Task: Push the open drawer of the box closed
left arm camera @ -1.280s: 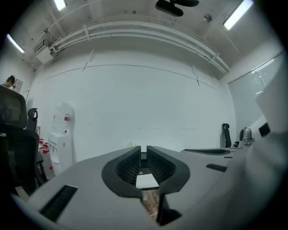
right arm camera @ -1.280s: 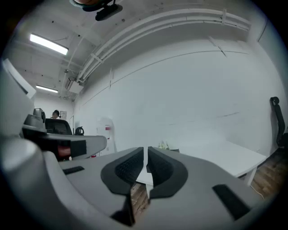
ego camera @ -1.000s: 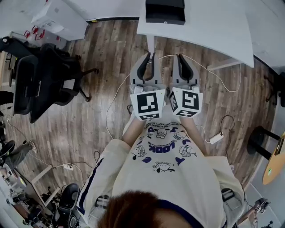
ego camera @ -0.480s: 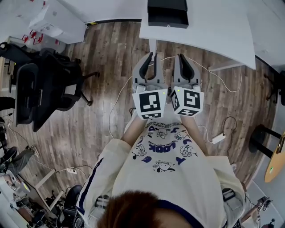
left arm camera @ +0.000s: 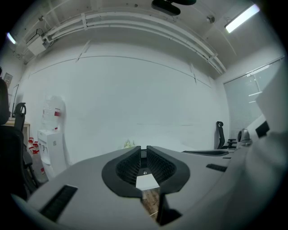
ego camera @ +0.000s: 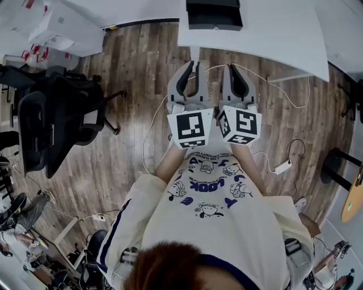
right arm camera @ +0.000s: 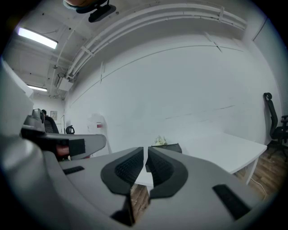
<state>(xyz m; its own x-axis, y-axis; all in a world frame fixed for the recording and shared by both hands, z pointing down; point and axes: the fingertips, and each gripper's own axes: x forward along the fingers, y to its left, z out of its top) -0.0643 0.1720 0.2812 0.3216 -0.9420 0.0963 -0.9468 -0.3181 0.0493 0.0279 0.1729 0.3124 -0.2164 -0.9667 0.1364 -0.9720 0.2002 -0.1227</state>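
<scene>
Person stands at a white table [ego camera: 272, 31], a gripper in each hand, both held out level in front of the body and side by side.

Left gripper [ego camera: 191, 64]: fingers together, only a thin slit between the pads. Its own view shows nothing in that slit, so it is empty. Off to the left of its fingers, well apart, is a black office chair [ego camera: 54, 116] on the wood floor [ego camera: 136, 85].

Black box [ego camera: 211, 3] sits on the table straight ahead of both sets of fingertips, spanning roughly from the left tips to the right tips. Its drawer [ego camera: 214, 22] sticks out toward the fingers, so it reads as open. The table's front edge and a strip of tabletop lie between the fingertips and the drawer front. No contact.

Right gripper [ego camera: 229, 67]: fingers together too, nothing clamped. In the right gripper view the box [right arm camera: 167, 147] shows just past the fingertips and slightly to their right, on the tabletop. A white cable [ego camera: 283, 93] trails on the floor to the right of these fingers.

Progress, as I judge it:
- Early, approach stage only.
- Nothing is done on the drawer itself.
- Both grippers are lined up with closed tips, which suits a push.
- Left to do: bring the tips forward over the table edge, meet the drawer front, then push it fully in.
</scene>
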